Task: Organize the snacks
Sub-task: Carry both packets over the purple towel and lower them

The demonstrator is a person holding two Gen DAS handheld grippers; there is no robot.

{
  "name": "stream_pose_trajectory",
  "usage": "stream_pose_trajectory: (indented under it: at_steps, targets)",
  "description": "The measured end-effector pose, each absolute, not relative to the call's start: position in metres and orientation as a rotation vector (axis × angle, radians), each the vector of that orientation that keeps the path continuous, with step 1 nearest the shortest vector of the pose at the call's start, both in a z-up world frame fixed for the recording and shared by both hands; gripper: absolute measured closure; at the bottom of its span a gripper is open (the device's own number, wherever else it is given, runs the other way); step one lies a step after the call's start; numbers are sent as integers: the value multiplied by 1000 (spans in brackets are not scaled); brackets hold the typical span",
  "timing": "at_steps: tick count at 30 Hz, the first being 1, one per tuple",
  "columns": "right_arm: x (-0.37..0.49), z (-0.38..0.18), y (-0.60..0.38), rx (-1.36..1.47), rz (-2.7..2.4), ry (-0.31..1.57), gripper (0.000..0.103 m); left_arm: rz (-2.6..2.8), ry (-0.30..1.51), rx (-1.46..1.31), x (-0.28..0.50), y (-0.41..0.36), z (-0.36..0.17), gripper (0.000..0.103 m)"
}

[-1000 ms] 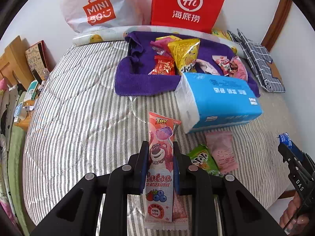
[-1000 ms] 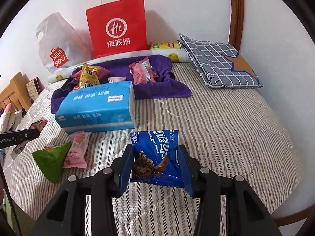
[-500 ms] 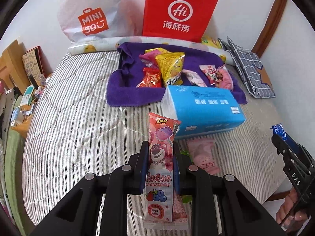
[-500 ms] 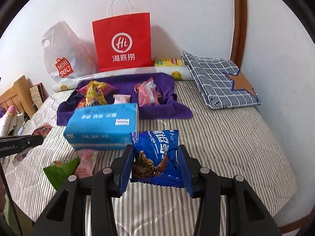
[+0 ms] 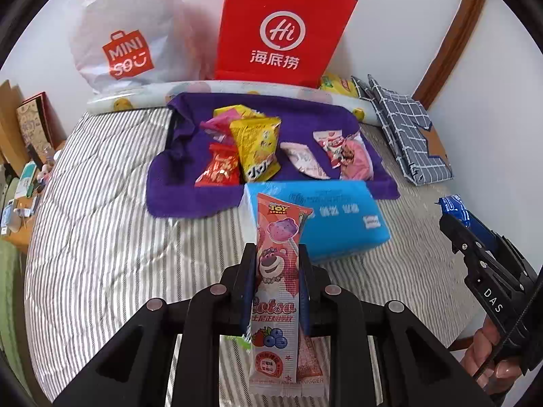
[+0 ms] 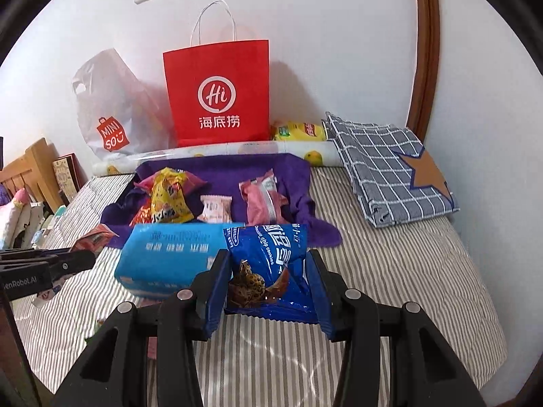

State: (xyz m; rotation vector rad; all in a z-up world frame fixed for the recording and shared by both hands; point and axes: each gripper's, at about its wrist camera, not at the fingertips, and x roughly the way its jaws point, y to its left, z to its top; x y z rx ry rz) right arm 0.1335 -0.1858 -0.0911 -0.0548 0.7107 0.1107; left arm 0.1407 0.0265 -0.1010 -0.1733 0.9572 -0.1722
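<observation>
My left gripper [image 5: 275,261] is shut on a tall pink Lotso candy packet [image 5: 276,271], held upright above the striped bed. My right gripper [image 6: 268,271] is shut on a blue cookie packet [image 6: 271,257], also held above the bed; it shows at the right edge of the left wrist view [image 5: 475,247]. A purple towel [image 5: 305,115] lies at the far side of the bed with several snack packets on it, among them a yellow bag [image 5: 258,149], a red packet [image 5: 220,169] and pink packets [image 5: 349,152]. The left gripper shows at the left of the right wrist view [image 6: 51,264].
A blue tissue pack [image 5: 339,224] lies in front of the towel. A red paper bag [image 5: 278,30] and a white Miniso bag [image 5: 125,34] stand against the wall. A folded checked cloth [image 5: 407,129] lies at the right. A wooden bedside shelf [image 5: 20,156] with clutter is at the left.
Both grippers have risen and moved toward the towel with their packets. The green and pink snacks on the bed have slipped below the grippers, nearly out of view.
</observation>
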Motion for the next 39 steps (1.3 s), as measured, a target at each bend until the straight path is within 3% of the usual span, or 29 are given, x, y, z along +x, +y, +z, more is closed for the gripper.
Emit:
stream_pose_trajectory:
  at_steps: [39]
  targets:
    - [302, -106, -161, -20, 198, 719, 60, -132, 919, -237, 287, 61, -99, 81]
